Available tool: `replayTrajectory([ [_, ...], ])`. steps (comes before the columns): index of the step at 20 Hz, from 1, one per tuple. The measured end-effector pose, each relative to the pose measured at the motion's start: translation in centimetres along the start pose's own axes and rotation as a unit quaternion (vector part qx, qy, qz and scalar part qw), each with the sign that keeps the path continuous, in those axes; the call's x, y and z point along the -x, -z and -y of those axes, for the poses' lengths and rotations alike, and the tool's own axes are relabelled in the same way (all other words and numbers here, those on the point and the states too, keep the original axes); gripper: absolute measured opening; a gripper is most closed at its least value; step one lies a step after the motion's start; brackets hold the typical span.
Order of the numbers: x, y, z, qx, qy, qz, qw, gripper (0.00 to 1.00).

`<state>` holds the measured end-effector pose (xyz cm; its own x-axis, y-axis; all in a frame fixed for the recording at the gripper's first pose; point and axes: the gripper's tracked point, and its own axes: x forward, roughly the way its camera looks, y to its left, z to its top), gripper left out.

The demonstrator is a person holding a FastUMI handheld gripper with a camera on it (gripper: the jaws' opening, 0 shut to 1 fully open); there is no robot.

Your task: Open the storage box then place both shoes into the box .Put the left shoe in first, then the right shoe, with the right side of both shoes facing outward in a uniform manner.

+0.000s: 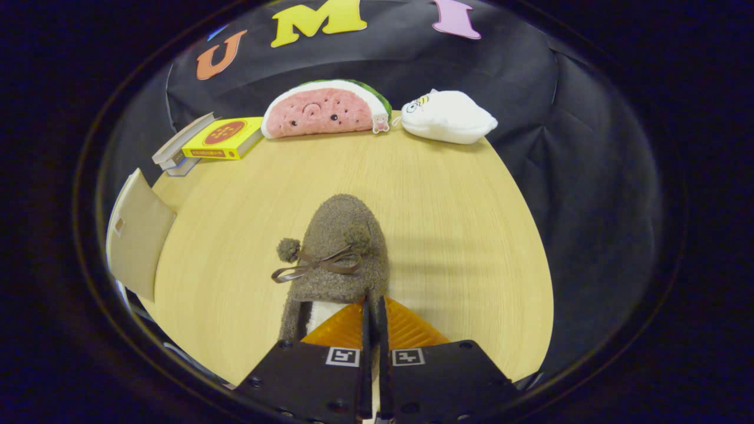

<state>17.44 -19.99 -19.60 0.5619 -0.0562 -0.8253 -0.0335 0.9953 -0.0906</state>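
Item held: a brown fuzzy fleece slipper-shoe point(341, 247) with a thin brown ribbon bow point(318, 264) and two small pompoms on its upper.
Position of item: it extended forward from the gripper point(374, 309), toe pointing away, over the round pale wooden worktop point(459, 194). Whether its sole rested on the worktop or hung just clear could not be determined.
Gripper state: the two fingers were drawn nearly together, clamped on the right side wall of the shoe's collar, near the opening. A pale lining showed just left of the fingers.
Handling judgement: the shoe appeared light, soft and pliable, not fragile. The fleece should give good friction, so slipping seemed unlikely. The thin wall may fold or let the toe droop and swing when carried.
Recommended hold: the collar edge, as taken, looked sound. A hold on the bow or pompoms would be ill-advised, as these looked loosely attached.
Storage box: a beige flat panel point(138, 232) stood at the left edge of the worktop, possibly the box or its lid. This could not be confirmed.
Other items: a yellow book on a grey one point(221, 140), a watermelon-slice plush point(324, 110) and a white plush point(447, 119) lay at the far edge, well apart from the shoe.
Left or right shoe: not determinable.
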Motion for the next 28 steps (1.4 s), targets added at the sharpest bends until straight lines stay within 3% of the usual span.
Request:
replayTrajectory([
  [1, 0.2, 0.0, -0.4, 0.001, 0.002, -0.003, 1.000, 0.00],
  [9, 4.9, -0.4, -8.0, -0.015, -0.037, 0.013, 0.999, 0.00],
  [16, 13.1, -4.0, -22.6, -0.050, -0.125, 0.036, 0.990, 0.00],
  [22, 18.8, -9.4, -35.3, -0.104, -0.165, 0.075, 0.978, 0.00],
  [25, 19.4, -10.5, -41.2, -0.126, -0.169, 0.078, 0.974, 0.00],
  [28, 18.9, -10.3, -44.4, -0.147, -0.139, 0.074, 0.976, 0.00],
])
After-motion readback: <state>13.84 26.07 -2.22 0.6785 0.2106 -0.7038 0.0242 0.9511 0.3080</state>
